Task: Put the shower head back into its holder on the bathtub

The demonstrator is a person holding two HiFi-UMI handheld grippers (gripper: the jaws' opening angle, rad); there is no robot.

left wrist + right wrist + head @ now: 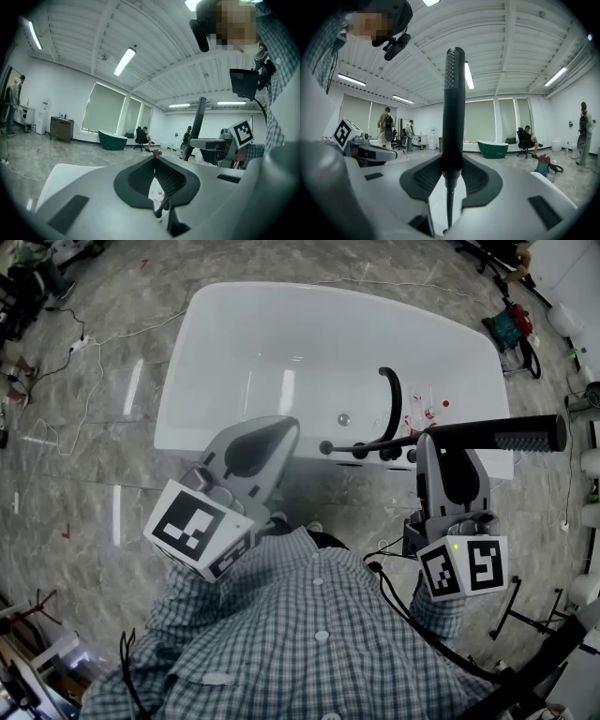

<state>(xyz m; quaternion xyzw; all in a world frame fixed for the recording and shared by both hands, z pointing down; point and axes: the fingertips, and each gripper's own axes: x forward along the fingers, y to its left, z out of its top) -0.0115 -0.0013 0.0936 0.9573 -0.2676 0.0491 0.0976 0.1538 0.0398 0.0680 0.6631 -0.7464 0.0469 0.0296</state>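
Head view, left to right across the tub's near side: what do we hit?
left gripper → drain → faucet → right gripper. The shower head spans several of these, so it is left out.

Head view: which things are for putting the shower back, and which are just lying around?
For the job: shower head, right gripper holding it, white bathtub.
Just lying about: power strip, red-and-teal machine on the floor.

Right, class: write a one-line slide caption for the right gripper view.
The right tool grips the black shower head, its thin hose trailing below.
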